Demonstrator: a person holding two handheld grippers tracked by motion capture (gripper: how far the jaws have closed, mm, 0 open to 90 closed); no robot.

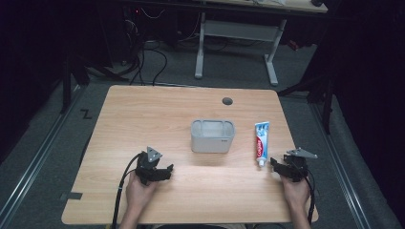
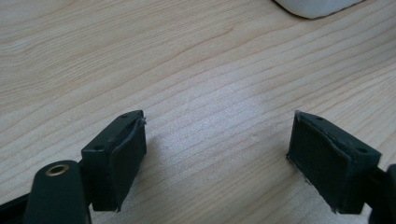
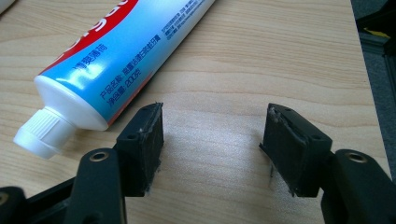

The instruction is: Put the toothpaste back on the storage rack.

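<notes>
A blue, white and red toothpaste tube (image 1: 261,142) lies flat on the wooden table (image 1: 143,114), white cap toward the person. A grey rectangular bin (image 1: 212,135) stands in the middle of the table. My right gripper (image 1: 278,165) rests just right of the tube's cap, open, with bare wood between its jaws; in the right gripper view the tube (image 3: 116,60) lies left of my right gripper (image 3: 212,144). My left gripper (image 1: 164,171) sits at the front left, open and holding nothing; the left gripper view shows my left gripper (image 2: 217,158) over bare wood and the bin's corner (image 2: 317,5) far off.
A round cable hole (image 1: 227,101) sits near the table's far edge. Beyond the table stands a white desk frame (image 1: 239,43) with cables on the floor. The table's right edge (image 3: 364,79) runs close to my right gripper.
</notes>
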